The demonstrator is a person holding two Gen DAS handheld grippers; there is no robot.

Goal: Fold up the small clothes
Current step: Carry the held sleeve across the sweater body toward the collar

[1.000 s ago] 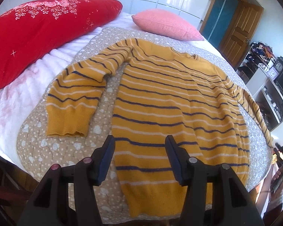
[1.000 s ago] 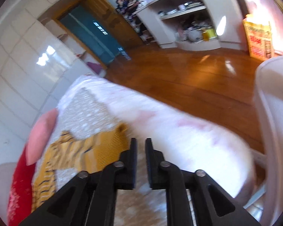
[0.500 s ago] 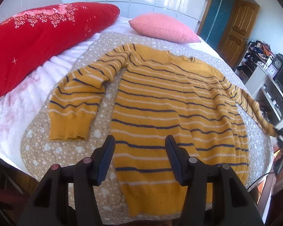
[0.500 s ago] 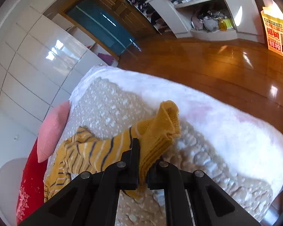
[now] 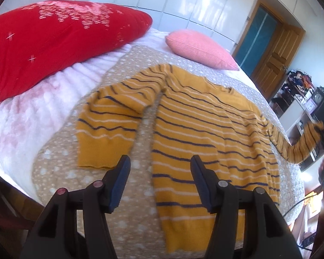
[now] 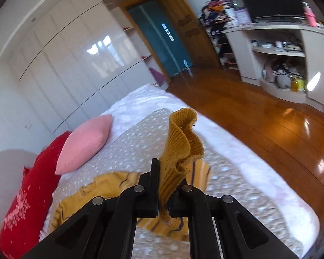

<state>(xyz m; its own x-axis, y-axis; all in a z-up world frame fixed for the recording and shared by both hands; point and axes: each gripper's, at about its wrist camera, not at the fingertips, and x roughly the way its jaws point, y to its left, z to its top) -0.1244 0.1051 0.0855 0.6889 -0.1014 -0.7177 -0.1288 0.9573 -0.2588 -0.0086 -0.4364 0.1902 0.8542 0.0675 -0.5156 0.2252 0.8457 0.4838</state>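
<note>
Sweater cuff [image 6: 179, 151] pinched between right gripper [image 6: 162, 185] jaws.

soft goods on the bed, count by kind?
Sweaters: 1, the yellow striped sweater, one cuff pinched in the right gripper
Pillows: 2, red pillow and pink pillow
Spotted blankets: 1, the beige blanket under the sweater
Total: 4
</note>
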